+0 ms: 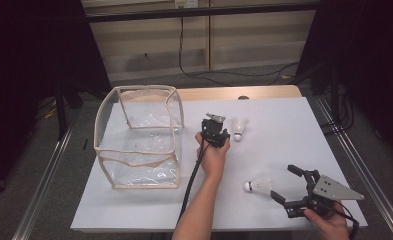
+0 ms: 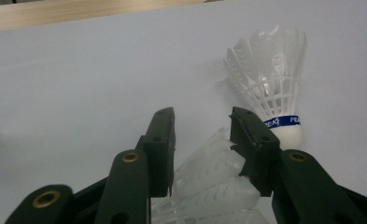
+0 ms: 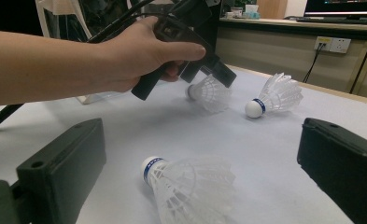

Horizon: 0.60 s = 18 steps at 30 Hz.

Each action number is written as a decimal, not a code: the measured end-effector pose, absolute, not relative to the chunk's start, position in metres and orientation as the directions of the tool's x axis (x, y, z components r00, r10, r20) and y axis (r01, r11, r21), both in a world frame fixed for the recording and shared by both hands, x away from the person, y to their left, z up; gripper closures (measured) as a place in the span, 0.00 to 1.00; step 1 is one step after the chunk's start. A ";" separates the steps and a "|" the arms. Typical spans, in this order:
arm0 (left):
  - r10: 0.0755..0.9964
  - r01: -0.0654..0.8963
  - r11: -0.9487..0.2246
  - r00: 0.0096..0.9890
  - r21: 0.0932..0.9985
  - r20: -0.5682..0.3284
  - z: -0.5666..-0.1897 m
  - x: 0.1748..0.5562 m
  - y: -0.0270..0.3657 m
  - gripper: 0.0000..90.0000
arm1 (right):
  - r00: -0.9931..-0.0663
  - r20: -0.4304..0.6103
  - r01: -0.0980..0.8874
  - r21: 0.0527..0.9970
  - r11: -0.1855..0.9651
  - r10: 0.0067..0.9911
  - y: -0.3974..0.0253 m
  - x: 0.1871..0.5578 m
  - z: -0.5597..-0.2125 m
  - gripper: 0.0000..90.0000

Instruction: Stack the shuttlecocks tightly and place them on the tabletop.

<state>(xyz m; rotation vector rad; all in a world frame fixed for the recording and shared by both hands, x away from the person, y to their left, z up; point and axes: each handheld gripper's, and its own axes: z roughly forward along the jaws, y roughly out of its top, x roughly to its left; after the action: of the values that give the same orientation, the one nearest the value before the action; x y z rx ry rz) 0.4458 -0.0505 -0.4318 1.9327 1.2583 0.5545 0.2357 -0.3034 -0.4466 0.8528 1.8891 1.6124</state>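
Your left gripper point(image 2: 202, 128) clamps a shuttlecock point(image 2: 209, 184); your right gripper point(image 3: 200, 158) gapes wide around the near shuttlecock point(image 3: 190, 184).

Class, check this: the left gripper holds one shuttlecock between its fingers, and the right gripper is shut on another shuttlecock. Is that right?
Not quite. The right gripper is open: in the right gripper view its fingers stand wide apart either side of a shuttlecock lying free on the table. The left gripper does hold a shuttlecock between its fingers, as the left gripper view shows.
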 end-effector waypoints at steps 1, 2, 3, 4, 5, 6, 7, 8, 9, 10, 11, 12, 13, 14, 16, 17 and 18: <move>0.905 0.577 -0.232 0.423 0.783 -0.043 -0.432 0.446 -0.050 0.68 | -0.673 0.018 0.133 0.986 0.097 0.740 -0.303 0.236 -0.447 0.01; 0.904 0.577 -0.233 0.425 0.783 -0.043 -0.431 0.446 -0.050 0.68 | -0.673 0.017 0.133 0.986 0.098 0.739 -0.303 0.236 -0.447 0.01; 0.905 0.578 -0.232 0.423 0.782 -0.044 -0.431 0.446 -0.051 0.68 | -0.674 0.015 0.131 0.986 0.099 0.739 -0.303 0.236 -0.446 0.01; 0.906 0.578 -0.232 0.422 0.782 -0.044 -0.431 0.446 -0.051 0.68 | -0.673 0.017 0.133 0.986 0.099 0.740 -0.303 0.236 -0.446 0.01; 0.905 0.579 -0.231 0.422 0.782 -0.046 -0.431 0.446 -0.051 0.68 | -0.673 0.017 0.133 0.986 0.099 0.740 -0.303 0.236 -0.446 0.01; 0.905 0.580 -0.232 0.422 0.781 -0.044 -0.431 0.446 -0.050 0.69 | -0.673 0.012 0.129 0.987 0.101 0.739 -0.303 0.236 -0.447 0.01; 0.905 0.579 -0.239 0.424 0.780 -0.038 -0.431 0.447 -0.050 0.70 | -0.673 0.014 0.131 0.986 0.100 0.739 -0.303 0.236 -0.446 0.01; 0.905 0.579 -0.239 0.424 0.780 -0.038 -0.431 0.447 -0.050 0.71 | -0.674 0.014 0.131 0.986 0.100 0.739 -0.303 0.236 -0.446 0.01; 0.906 0.578 -0.237 0.422 0.780 -0.037 -0.431 0.447 -0.050 0.71 | -0.674 0.014 0.131 0.986 0.100 0.739 -0.303 0.236 -0.446 0.01; 0.905 0.577 -0.238 0.423 0.782 -0.036 -0.431 0.448 -0.050 0.72 | -0.673 0.017 0.134 0.986 0.099 0.739 -0.303 0.236 -0.447 0.01; 0.907 0.578 -0.233 0.419 0.782 -0.039 -0.431 0.448 -0.050 0.72 | -0.674 0.016 0.132 0.986 0.100 0.739 -0.303 0.236 -0.447 0.01; 0.909 0.578 -0.227 0.414 0.784 -0.042 -0.431 0.449 -0.050 0.72 | -0.674 0.016 0.132 0.986 0.100 0.739 -0.303 0.236 -0.447 0.01; 0.910 0.577 -0.229 0.414 0.784 -0.039 -0.431 0.449 -0.050 0.72 | -0.673 0.015 0.131 0.986 0.099 0.740 -0.303 0.236 -0.447 0.01; 0.910 0.574 -0.230 0.414 0.786 -0.036 -0.432 0.450 -0.050 0.72 | -0.672 0.018 0.134 0.986 0.099 0.740 -0.304 0.236 -0.447 0.01; 0.912 0.575 -0.227 0.409 0.786 -0.036 -0.432 0.451 -0.050 0.72 | -0.673 0.012 0.127 0.987 0.099 0.740 -0.304 0.236 -0.447 0.01; 0.913 0.576 -0.223 0.407 0.786 -0.039 -0.433 0.452 -0.050 0.72 | -0.672 0.012 0.127 0.987 0.100 0.740 -0.304 0.236 -0.447 0.01; 0.913 0.575 -0.225 0.407 0.787 -0.037 -0.433 0.452 -0.049 0.72 | -0.672 0.012 0.127 0.987 0.099 0.740 -0.304 0.236 -0.447 0.01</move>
<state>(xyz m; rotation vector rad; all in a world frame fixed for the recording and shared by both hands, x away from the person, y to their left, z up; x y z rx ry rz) 0.4521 -0.0493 -0.4330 1.9177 1.2685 0.5741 0.2364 -0.3042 -0.4468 0.8464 1.8848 1.6109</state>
